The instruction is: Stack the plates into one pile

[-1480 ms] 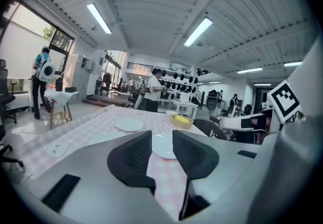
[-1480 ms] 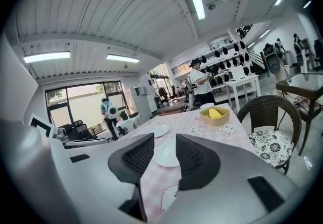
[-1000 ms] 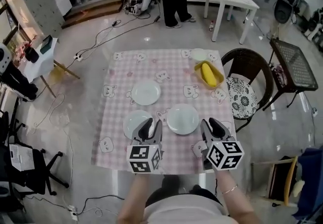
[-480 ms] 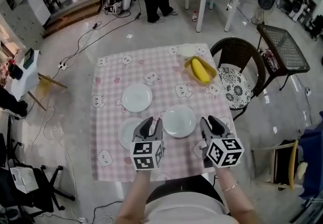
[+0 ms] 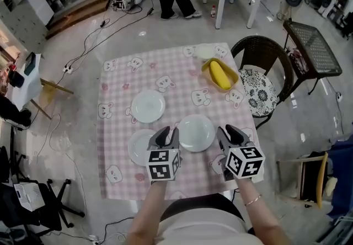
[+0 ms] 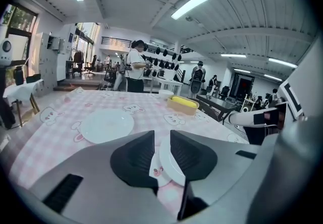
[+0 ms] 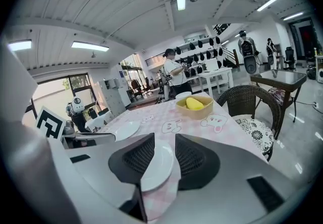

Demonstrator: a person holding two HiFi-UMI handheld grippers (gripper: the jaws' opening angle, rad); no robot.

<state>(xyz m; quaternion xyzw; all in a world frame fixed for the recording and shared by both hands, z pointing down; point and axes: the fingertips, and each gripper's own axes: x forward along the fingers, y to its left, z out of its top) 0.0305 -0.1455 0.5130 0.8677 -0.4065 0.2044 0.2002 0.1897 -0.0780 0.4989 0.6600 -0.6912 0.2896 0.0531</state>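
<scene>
**Three plates, no pile yet.** On the pink-checked counter (image 5: 118, 92) the centre plate (image 5: 196, 132) lies nearest me. The near-left plate (image 5: 138, 147) is just beside it at 9 o'clock and the far plate (image 5: 148, 106) is at 11 o'clock. Each lies flat and apart from the others.

My left hand-held gripper (image 5: 165, 138) hangs over the gap between the two near plates, angled down at the counter. Its jaws have just been closing and a plate rim shows in the slot between them. The pads stand clear of that rim, so nothing is gripped.

My right hand-held gripper (image 5: 230, 138) sits at the centre plate's 3 o'clock, jaws apart and empty, with that plate's rim lined up in its gap. I judge the low, slanted approach is meant to slip a jaw under a rim.

A yellow tray (image 5: 222, 75) holding a banana sits at 1 o'clock, well out of the way.
</scene>
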